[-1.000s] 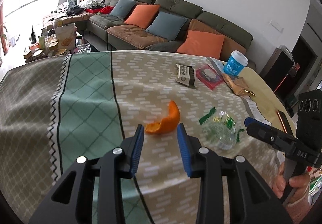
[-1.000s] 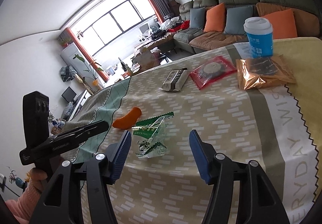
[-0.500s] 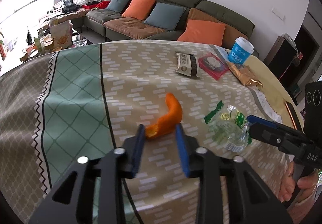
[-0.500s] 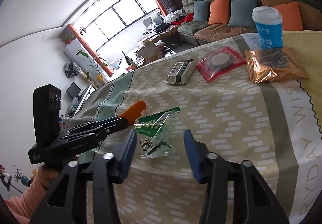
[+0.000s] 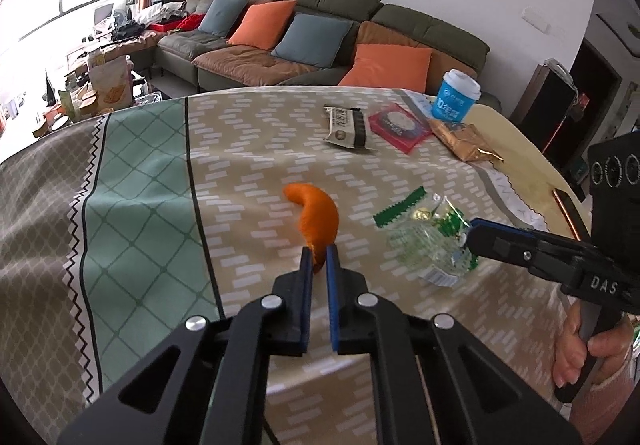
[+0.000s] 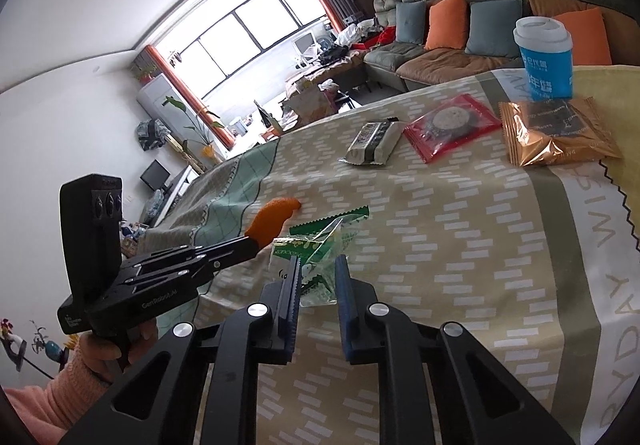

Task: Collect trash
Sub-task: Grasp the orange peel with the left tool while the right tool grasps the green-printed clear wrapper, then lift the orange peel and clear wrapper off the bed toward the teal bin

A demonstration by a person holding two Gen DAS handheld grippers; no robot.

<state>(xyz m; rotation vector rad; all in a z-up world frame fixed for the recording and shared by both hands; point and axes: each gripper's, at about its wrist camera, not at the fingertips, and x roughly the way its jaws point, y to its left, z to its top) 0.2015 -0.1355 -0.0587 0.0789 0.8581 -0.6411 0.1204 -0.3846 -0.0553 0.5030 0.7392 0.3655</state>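
At the bottom centre of the left wrist view, the left gripper (image 5: 318,255) has just been closing and now pinches the near end of the orange peel (image 5: 316,215); the peel curves up and away from the blue pads toward the middle of the frame. To its right, just beside it, the right gripper (image 5: 474,231) reaches in from the right edge with its tip on the crumpled clear-and-green wrapper (image 5: 430,241). A hand (image 5: 588,353) grips that tool's handle at the lower right.

In the right wrist view the right gripper (image 6: 318,265) has also just been closing, and its pads press the near part of the wrapper (image 6: 320,245) at lower centre. The left gripper (image 6: 250,245) comes in from the left edge, clenched on the peel (image 6: 276,219), which rises above its tip. The two pieces of trash lie close together with a narrow gap between them.

Beyond them, the patterned tablecloth (image 5: 248,149) is bare across the middle of the frame and to the left. Farther back, toward the upper right, lie a black-and-white snack bar (image 5: 346,125), a red packet (image 5: 398,125) and a gold packet (image 5: 464,139), with a blue cup (image 5: 456,95) near the table's far rim. A phone (image 5: 570,211) lies at the right edge of the table. A sofa (image 5: 320,41) with orange and grey cushions lies behind.
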